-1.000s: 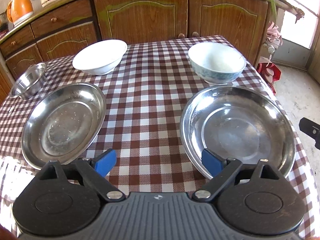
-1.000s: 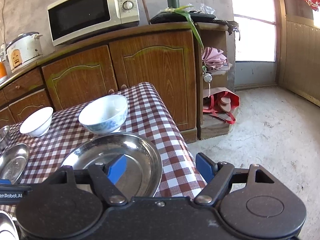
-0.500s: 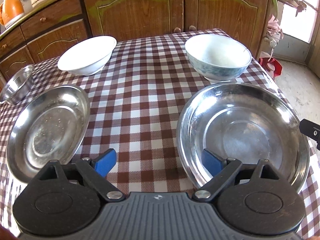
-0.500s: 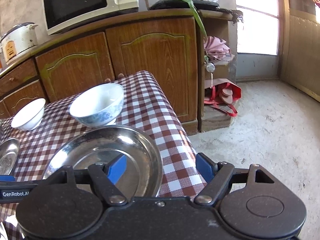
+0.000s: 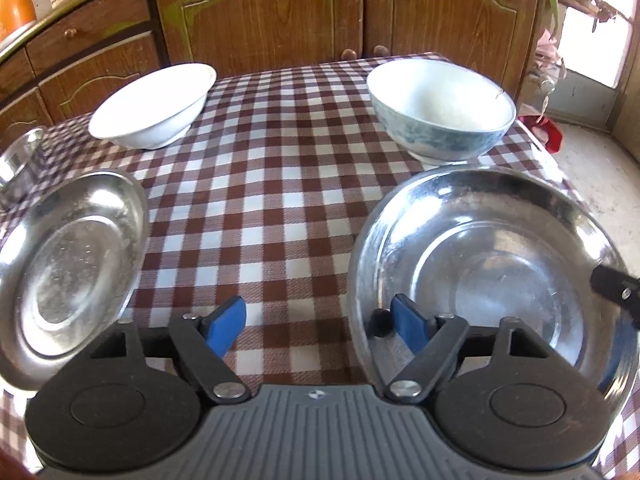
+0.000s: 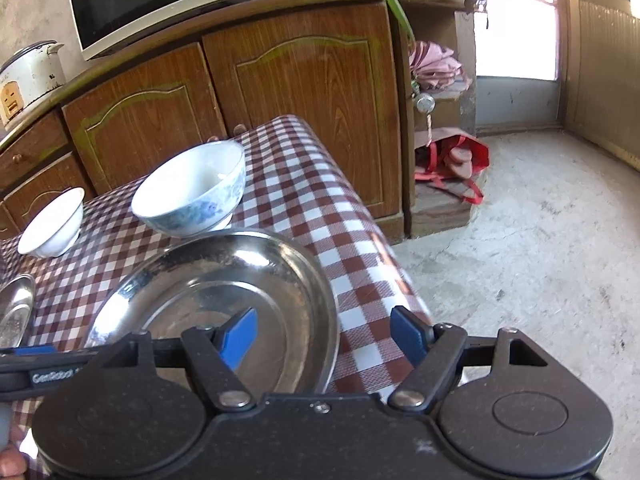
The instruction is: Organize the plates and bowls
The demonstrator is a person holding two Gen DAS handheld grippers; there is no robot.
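Already narrowing but gripping nothing, the left claw point(image 5: 318, 326) and right claw point(image 6: 324, 332) straddle opposite rims of the near-right steel plate point(image 5: 492, 272), while the left plate point(image 5: 68, 268) and 2 far bowls lie unstacked on the bench point(image 5: 280, 168).

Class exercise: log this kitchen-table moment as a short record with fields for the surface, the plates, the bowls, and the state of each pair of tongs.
surface: table with brown-and-white checked cloth
plates: two steel plates, left one and right one, both empty
bowls: plain white bowl; blue-patterned bowl; small steel bowl at far left edge
left tongs: open, straddling the right plate's near-left rim, jaws just closing
right tongs: open, straddling the same plate's right rim, jaws just closing
held: nothing yet
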